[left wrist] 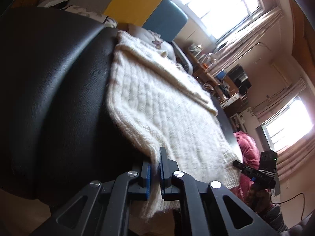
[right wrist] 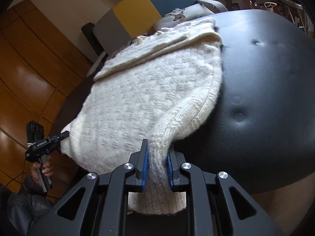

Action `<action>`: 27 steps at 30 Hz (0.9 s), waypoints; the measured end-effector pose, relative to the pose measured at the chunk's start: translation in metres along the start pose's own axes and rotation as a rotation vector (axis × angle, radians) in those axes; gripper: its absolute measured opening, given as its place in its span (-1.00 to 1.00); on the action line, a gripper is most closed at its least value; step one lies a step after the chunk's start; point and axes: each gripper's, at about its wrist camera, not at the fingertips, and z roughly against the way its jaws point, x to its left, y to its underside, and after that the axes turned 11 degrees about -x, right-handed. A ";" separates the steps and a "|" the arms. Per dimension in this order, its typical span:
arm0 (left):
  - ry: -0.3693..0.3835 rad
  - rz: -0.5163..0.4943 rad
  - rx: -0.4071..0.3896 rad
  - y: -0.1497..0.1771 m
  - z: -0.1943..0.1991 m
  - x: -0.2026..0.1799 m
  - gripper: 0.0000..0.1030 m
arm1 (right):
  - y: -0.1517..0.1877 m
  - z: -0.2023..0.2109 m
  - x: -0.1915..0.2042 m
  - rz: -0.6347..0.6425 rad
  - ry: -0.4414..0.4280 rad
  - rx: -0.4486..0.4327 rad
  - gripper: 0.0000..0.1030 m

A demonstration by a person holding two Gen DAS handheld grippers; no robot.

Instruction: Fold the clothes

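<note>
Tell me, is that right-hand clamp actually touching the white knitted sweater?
Touching. The right wrist view shows the right gripper with its blue pads pressed on both sides of the sweater hem, bunching the knit between them.

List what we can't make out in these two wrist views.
- Sweater hem, both views: hangs behind the left gripper and right gripper linkages.
- Sweater neckline, both views: far end, under its folded layer.
- Black padded surface base: cut off by the frame edges.
- Shelf items, left wrist view: too small.
</note>
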 end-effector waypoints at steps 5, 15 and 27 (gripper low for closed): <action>0.046 0.010 -0.014 -0.013 -0.001 -0.006 -0.89 | -0.008 0.001 0.005 -0.004 -0.020 -0.023 -0.67; 0.093 -0.011 -0.053 -0.046 -0.013 -0.021 -0.89 | -0.034 0.000 0.010 -0.019 -0.058 -0.081 -0.67; 0.108 -0.046 -0.103 -0.105 -0.042 -0.035 -0.89 | -0.096 -0.025 0.004 -0.055 -0.108 -0.194 -0.67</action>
